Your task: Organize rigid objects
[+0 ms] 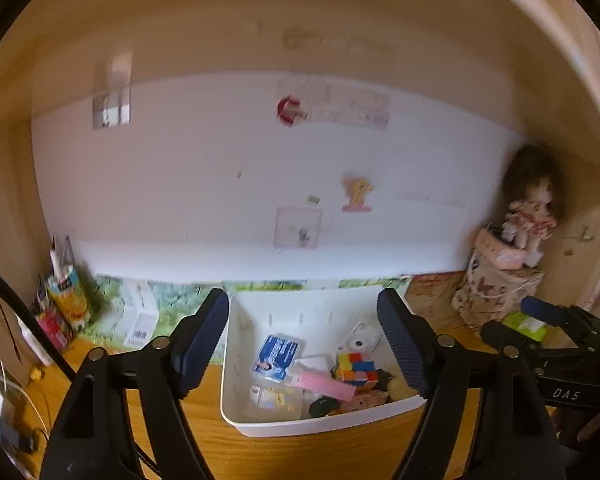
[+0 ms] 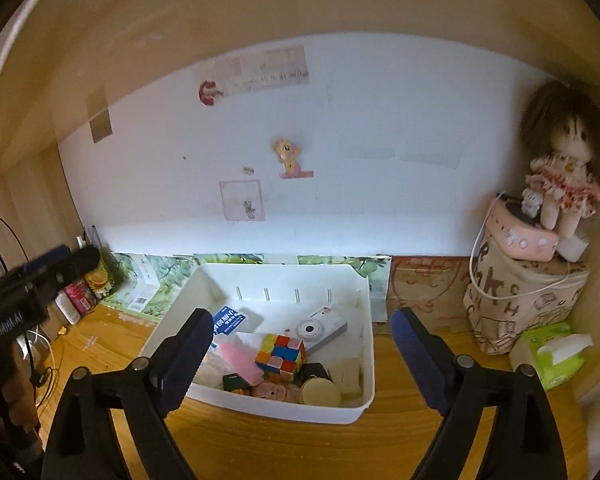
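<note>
Both hand-held grippers hang released above the wooden surface point(image 2: 284, 444), jaws spread wide with nothing between the pads. Ahead of the left hand-held gripper point(image 1: 304, 344) and framed between its fingers sits the white bin point(image 1: 320, 424), resting on the surface; the right hand-held gripper point(image 2: 302, 354) faces the same bin from slightly further right.

Inside the bin lie a multicoloured cube point(image 2: 281, 356), a white camera point(image 2: 320, 326), a blue card point(image 2: 229, 320), a pink flat piece point(image 2: 240, 362) and several small round tins point(image 2: 320, 394), too blurred to name further.

Beyond the bin rises a white wall point(image 2: 340, 128) with stickers. Off to the right of the right hand-held gripper stand a printed fabric bag point(image 2: 524, 300) with a doll point(image 2: 560, 176) seated on top, and a green tissue pack point(image 2: 552, 354) nearer. Far left of the left hand-held gripper cluster cans and bottles point(image 1: 66, 300).
</note>
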Demonstrator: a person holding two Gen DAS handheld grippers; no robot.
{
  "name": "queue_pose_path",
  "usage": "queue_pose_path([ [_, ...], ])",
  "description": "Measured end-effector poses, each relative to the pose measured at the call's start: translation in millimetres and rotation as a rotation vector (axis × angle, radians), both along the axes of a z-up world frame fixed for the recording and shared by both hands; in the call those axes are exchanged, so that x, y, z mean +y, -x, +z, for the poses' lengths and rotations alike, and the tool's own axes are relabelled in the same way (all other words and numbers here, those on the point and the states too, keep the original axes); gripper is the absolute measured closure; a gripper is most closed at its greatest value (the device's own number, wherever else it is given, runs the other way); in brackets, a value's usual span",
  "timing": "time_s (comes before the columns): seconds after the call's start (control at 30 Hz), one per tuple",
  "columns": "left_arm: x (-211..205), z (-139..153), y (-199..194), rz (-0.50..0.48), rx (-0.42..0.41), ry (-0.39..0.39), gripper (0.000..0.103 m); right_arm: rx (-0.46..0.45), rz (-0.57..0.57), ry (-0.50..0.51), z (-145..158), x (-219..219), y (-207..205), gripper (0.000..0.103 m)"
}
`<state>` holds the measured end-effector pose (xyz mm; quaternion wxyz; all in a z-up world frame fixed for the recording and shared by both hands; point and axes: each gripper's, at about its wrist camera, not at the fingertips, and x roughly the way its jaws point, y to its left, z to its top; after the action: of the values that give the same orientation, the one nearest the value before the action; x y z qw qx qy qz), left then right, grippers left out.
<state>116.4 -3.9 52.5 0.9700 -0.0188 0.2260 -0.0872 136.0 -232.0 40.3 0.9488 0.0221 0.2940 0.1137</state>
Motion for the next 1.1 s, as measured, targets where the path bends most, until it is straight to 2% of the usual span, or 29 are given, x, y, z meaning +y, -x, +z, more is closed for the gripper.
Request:
queue_pose_path([
  [0.17, 10.4, 35.9, 11.7, -0.051, -0.034, 0.003, 0.021, 0.014, 0.034, 0.006, 24.6, 0.2, 13.2, 0.012],
  [0.33, 14.2, 69.1, 21.6, -0.091, -0.057, -0.04, 0.018, 0.032, 0.125, 0.072, 56.4, 8.6, 27.8, 0.011],
  [0.37, 13.5, 74.1, 23.6, -0.099, -0.057, -0.054, 0.016, 0.032, 0.142, 0.073, 64.7, 9.2, 31.9, 0.008],
  [0.4, 12.5, 78.2, 25.0, -0.111, -0.051, -0.062, 0.016, 0.035, 0.152, 0.069, 71.7, 9.4, 34.8, 0.0],
  [0.5, 9.3, 82.4, 23.7, -0.152, 0.012, -0.07, 0.015, 0.048, 0.19, 0.074, 88.7, 12.7, 43.4, 0.0],
  [0.63, 5.6, 73.5, 24.6, -0.157, 0.135, -0.067, 0.015, 0.101, 0.186, 0.098, 96.8, 20.2, 53.9, 0.0],
  [0.73, 4.4, 54.5, 28.4, -0.121, 0.243, -0.053, 0.015, 0.188, 0.184, 0.009, 91.4, 20.3, 59.3, 0.0],
  [0.8, 4.4, 39.1, 33.3, -0.123, 0.304, -0.002, 0.015, 0.258, 0.167, -0.068, 82.3, 19.6, 63.1, 0.0],
  [0.9, 2.5, 18.9, 43.5, -0.115, 0.346, 0.072, 0.015, 0.324, 0.151, -0.121, 67.9, 18.8, 65.0, 0.0],
  [1.1, -5.0, -16.7, 49.5, -0.018, 0.45, 0.111, 0.014, 0.431, 0.045, -0.059, 29.0, 12.6, 67.0, 0.0],
])
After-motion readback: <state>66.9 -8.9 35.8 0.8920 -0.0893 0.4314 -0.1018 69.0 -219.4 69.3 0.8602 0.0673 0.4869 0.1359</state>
